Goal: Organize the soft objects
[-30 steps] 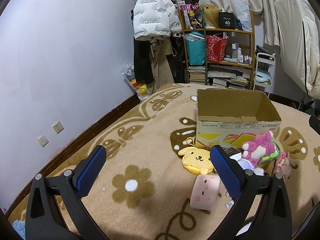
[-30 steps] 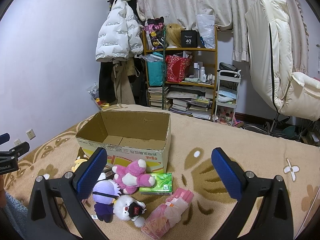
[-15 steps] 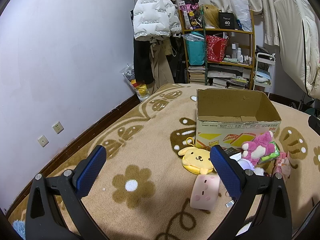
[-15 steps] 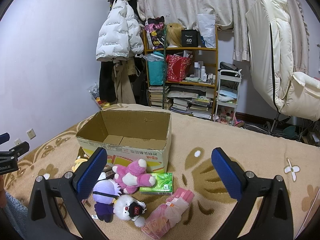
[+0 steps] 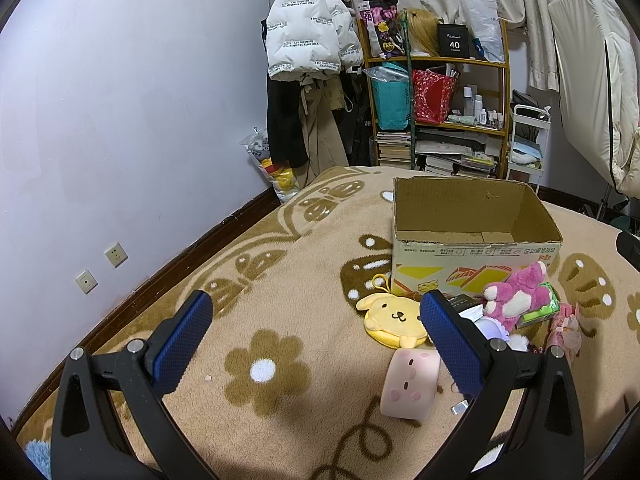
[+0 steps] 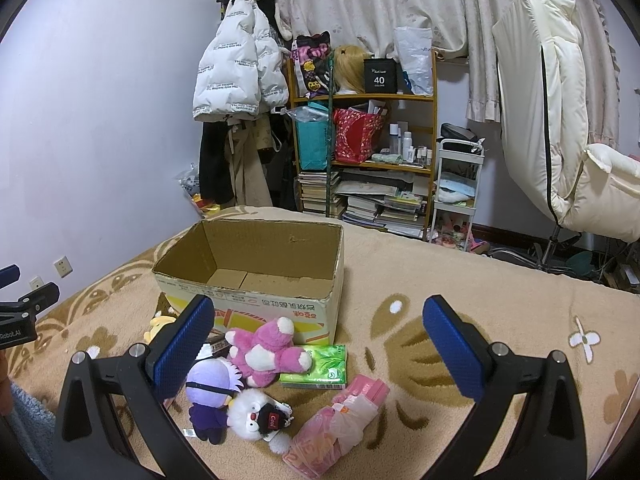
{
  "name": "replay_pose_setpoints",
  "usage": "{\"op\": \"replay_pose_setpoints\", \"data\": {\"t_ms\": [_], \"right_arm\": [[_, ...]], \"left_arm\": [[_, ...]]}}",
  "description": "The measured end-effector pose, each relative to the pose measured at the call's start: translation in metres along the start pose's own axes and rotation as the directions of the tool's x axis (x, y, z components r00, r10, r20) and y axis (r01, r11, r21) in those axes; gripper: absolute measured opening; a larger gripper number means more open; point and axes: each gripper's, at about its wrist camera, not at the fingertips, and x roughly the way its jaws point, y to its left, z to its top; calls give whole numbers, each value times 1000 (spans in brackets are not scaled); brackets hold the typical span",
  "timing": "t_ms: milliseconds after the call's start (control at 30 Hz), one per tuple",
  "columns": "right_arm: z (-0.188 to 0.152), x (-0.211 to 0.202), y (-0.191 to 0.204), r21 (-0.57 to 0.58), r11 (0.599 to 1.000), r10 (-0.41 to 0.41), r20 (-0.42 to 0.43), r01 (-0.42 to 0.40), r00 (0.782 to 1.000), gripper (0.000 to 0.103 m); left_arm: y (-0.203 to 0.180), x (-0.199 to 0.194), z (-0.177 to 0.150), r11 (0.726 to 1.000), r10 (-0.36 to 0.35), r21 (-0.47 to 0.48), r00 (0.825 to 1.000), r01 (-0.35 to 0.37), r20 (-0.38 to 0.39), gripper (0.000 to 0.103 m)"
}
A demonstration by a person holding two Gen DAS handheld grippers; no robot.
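Note:
An open, empty cardboard box [image 5: 476, 220] [image 6: 256, 264] stands on the beige flowered blanket. In front of it lie a yellow dog plush [image 5: 394, 320], a pale pink block plush [image 5: 410, 384], a pink bear plush [image 6: 266, 350] [image 5: 516, 298], a purple-haired doll [image 6: 210, 394], a white fluffy toy [image 6: 258, 420], a green tissue pack [image 6: 316, 368] and a pink tissue packet [image 6: 340, 424]. My left gripper [image 5: 316, 340] hovers open, low over the blanket left of the toys. My right gripper [image 6: 318, 350] is open above the pile, holding nothing.
A wooden shelf [image 6: 362, 152] with books and bags, hanging coats [image 6: 236, 72] and a white cart [image 6: 458, 188] stand behind the bed. A cream chair [image 6: 560, 128] is at the right. The wall [image 5: 120, 120] runs close along the left.

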Motion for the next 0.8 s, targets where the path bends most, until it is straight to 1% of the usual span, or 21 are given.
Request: {"op": "replay_pose_setpoints", "data": {"t_ms": [533, 800], "right_arm": [[0, 0, 1, 0, 1000, 0, -2, 0, 1000, 103], [1, 0, 1, 0, 1000, 1, -4, -1, 1000, 103]], "left_arm": [[1, 0, -1, 1000, 1, 0, 1000, -1, -1, 102], [3, 4, -5, 1000, 4, 1, 1000, -4, -26, 102]]}}
